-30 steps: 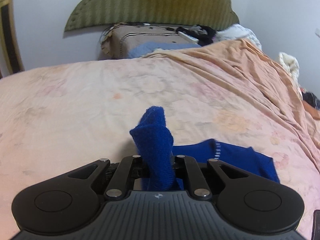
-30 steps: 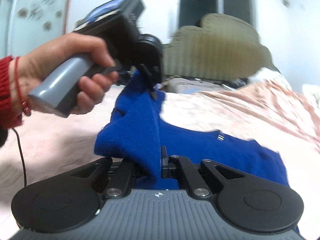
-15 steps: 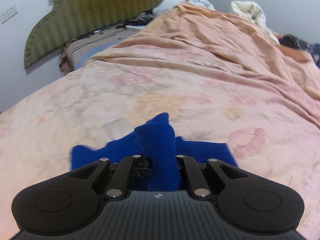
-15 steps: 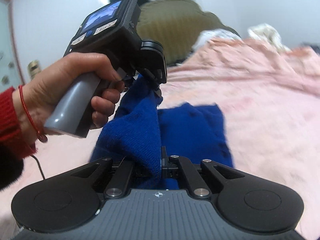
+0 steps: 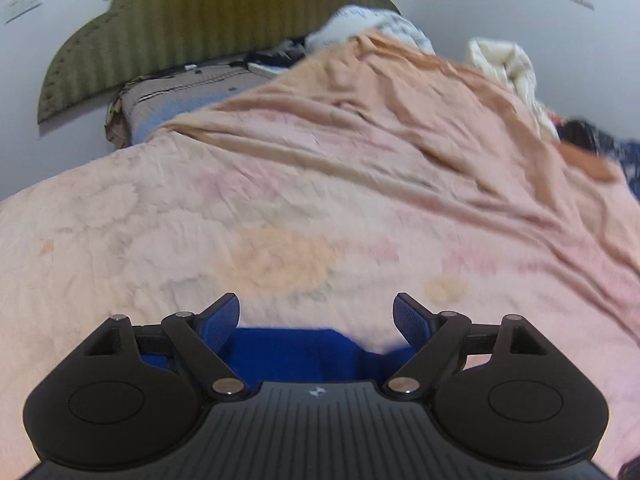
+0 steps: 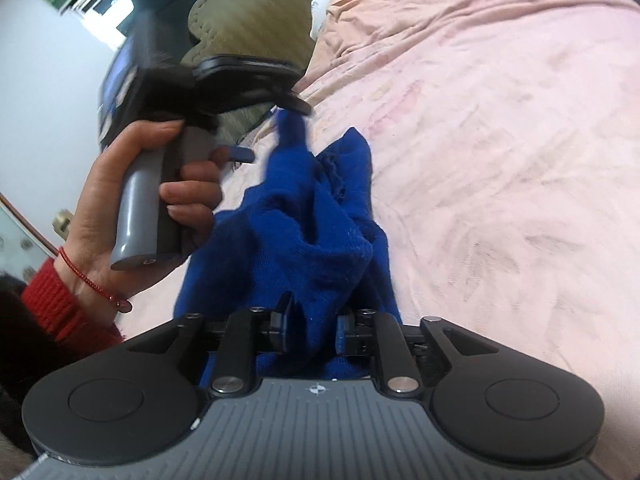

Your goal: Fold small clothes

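Blue knit garment (image 6: 304, 236) lies bunched on the pink bedspread (image 6: 500, 168), long axis running away from us. Our right gripper (image 6: 312, 330), jaws just parting, has cloth between them. Only the right view shows the hand (image 6: 132, 196). Our left gripper (image 5: 316, 316), jaws just spread wide, pinches nothing; open bedspread ahead.

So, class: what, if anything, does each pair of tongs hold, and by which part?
Left tongs: nothing, jaws just opened. Right tongs: opening too; a bunched fold of the blue knitted garment lies between them.
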Tool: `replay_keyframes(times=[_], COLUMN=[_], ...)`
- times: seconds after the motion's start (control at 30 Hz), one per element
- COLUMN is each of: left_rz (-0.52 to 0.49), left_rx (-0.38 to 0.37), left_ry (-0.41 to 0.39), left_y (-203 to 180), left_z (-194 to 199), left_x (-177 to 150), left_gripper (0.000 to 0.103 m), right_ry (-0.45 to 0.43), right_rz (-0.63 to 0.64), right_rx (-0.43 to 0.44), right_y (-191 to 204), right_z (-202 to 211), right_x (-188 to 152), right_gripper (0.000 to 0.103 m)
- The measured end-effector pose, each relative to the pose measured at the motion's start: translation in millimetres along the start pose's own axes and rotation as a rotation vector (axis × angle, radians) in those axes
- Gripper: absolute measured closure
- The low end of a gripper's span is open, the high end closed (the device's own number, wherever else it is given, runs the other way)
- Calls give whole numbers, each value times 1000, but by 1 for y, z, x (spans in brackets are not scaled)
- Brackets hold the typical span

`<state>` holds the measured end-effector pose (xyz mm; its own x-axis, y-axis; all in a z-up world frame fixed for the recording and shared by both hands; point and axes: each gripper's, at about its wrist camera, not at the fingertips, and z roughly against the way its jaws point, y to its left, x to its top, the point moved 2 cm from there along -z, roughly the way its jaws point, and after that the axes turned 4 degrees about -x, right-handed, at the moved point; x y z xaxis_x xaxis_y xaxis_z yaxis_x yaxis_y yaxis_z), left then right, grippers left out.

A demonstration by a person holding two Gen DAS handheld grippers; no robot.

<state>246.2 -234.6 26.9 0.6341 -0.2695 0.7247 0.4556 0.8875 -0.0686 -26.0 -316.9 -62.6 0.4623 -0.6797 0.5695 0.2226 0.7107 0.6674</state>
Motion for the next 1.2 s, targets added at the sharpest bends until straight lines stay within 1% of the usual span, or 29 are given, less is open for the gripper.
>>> replay_keyframes(times=[0.1,0.17,0.2,0.27,0.33,0.43,0.57,0.6,0.63,0.67,0.7,0.77,0.83,0.9,0.97,1.03,1.07,1.13,1.2], left_rz=[3,-22,-38,-83,-126,-157,-133,-123,-112,-106,-104,-98,-98,-94,-86,-68,-64,-67,-64], left_rx=[48,82,92,120,162,223,247,252,256,257,260,275,277,281,276,244,215,158,113], left_ry=[19,27,27,10,-26,-72,-81,-79,-78,-78,-78,-80,-76,-70,-62,-61,-66,-62,-57], left_y=[10,15,17,19,21,26,38,40,43,45,47,50,52,55,58,61,61,61,61], left_z=[9,18,23,38,54,75,93,96,99,102,105,110,115,119,126,134,139,146,150], left_x=[-4,-20,-29,-51,-71,-94,-113,-116,-119,-123,-127,-135,-141,-145,-147,-149,-150,-156,-162], left_gripper=[19,19,19,19,19,19,18,18,19,18,18,18,18,18,18,18,18,18,18], right_ry=[-22,-45,-53,-68,-76,-81,-69,-65,-58,-51,-39,-23,-21,-21,-8,4,6,12,28], right_rz=[-20,16,29,48,42,2,-37,-34,-23,-13,-10,-26,-45,-32,-31,-37,-25,4,-23], right_rx=[22,18,17,27,55,81,108,114,107,91,74,57,62,53,65,91,85,44,40], right_y=[-4,-2,0,1,0,-6,-10,-10,-8,-8,-8,-11,-14,-12,-10,-8,-6,-6,-10], right_z=[-2,-4,-3,1,4,9,7,6,3,3,2,-2,0,2,4,9,11,9,6], right_x=[0,-1,-3,-5,-4,-1,8,9,10,9,7,5,6,6,5,3,2,0,0], right_gripper=[71,70,67,61,53,52,50,56,68,76,91,92,93,94,94,94,94,94,94])
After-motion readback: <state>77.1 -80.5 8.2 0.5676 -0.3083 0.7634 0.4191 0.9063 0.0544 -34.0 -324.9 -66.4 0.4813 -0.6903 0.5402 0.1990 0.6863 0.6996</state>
